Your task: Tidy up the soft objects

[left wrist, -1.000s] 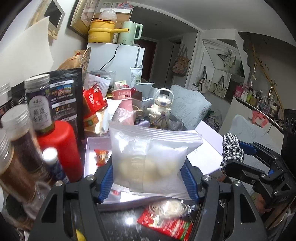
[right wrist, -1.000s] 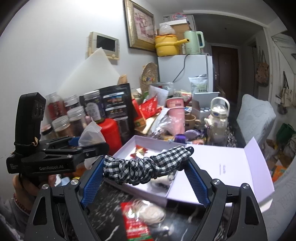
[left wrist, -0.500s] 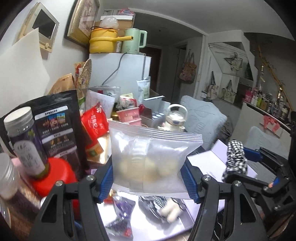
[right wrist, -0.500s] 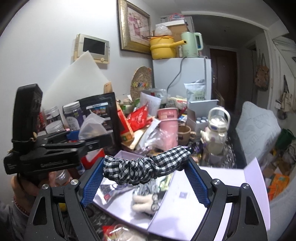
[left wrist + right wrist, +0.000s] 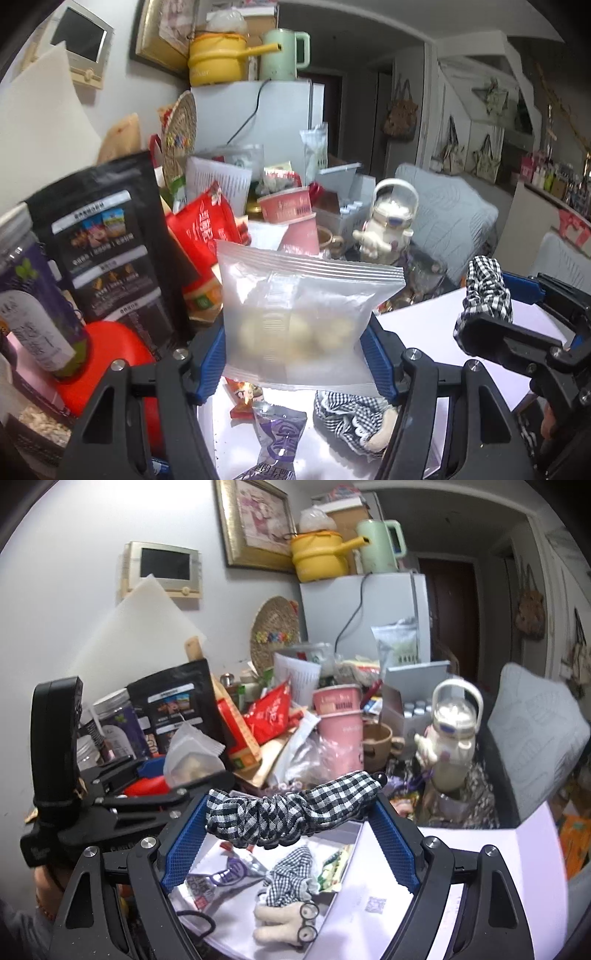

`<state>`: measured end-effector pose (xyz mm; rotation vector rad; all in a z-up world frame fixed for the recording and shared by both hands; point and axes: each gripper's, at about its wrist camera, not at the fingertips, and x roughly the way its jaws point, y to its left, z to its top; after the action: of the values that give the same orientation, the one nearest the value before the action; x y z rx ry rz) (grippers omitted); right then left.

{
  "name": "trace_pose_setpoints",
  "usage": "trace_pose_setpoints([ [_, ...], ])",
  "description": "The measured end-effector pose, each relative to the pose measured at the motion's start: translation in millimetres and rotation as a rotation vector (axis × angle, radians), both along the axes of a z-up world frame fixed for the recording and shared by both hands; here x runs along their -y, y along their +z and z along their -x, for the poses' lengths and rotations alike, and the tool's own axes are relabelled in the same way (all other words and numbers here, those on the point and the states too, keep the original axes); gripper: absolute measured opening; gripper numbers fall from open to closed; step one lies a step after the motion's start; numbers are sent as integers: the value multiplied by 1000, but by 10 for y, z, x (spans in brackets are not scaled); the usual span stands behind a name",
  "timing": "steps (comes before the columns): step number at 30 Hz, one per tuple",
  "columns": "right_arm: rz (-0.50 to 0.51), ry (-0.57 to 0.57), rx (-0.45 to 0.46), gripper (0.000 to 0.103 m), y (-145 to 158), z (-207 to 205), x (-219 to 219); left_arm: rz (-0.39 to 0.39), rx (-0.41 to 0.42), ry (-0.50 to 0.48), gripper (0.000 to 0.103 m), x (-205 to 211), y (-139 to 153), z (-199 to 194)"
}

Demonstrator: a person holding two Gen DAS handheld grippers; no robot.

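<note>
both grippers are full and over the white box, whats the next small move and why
Probably lower the right gripper a little and open it, dropping the checked scrunchie into the white box. The scrunchie hangs right above the box's open tray, where a checked cloth toy and snack packets already lie. The left gripper, holding the frosted snack bag, could follow.

Behind the clutter I saw a white fridge (image 5: 369, 616) carrying a yellow pot (image 5: 319, 555) and a pale green kettle (image 5: 378, 546). A black snack pouch (image 5: 107, 240) stood beside a purple-labelled jar (image 5: 35, 295); a framed picture (image 5: 255, 520) hung above.
</note>
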<state>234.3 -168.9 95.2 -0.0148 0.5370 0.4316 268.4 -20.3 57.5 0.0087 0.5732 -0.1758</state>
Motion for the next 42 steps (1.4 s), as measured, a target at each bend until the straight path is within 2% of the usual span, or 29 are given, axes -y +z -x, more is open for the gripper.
trace_pose_setpoints([
  [5, 18, 21, -52, 86, -173, -141, -16, -50, -31, 22, 65, 65, -161, -95],
  [14, 28, 20, -136, 86, -411, -308, -15, -26, -144, 11, 65, 25, -447, -318],
  [23, 76, 8, -190, 86, -620, -432, -72, -49, -221, 19, 65, 3, -665, -448],
  [27, 95, 10, -219, 86, -716, -486, -97, -78, -257, 24, 65, 9, -757, -487],
  [32, 73, 13, -287, 86, -858, -579, -106, -138, -318, 43, 65, -11, -881, -556],
  [36, 94, 16, -304, 86, -945, -605, -163, -144, -384, 58, 65, -62, -999, -620],
  [42, 120, 42, -329, 86, -1057, -605, -245, -162, -434, 83, 65, -108, -1125, -675],
])
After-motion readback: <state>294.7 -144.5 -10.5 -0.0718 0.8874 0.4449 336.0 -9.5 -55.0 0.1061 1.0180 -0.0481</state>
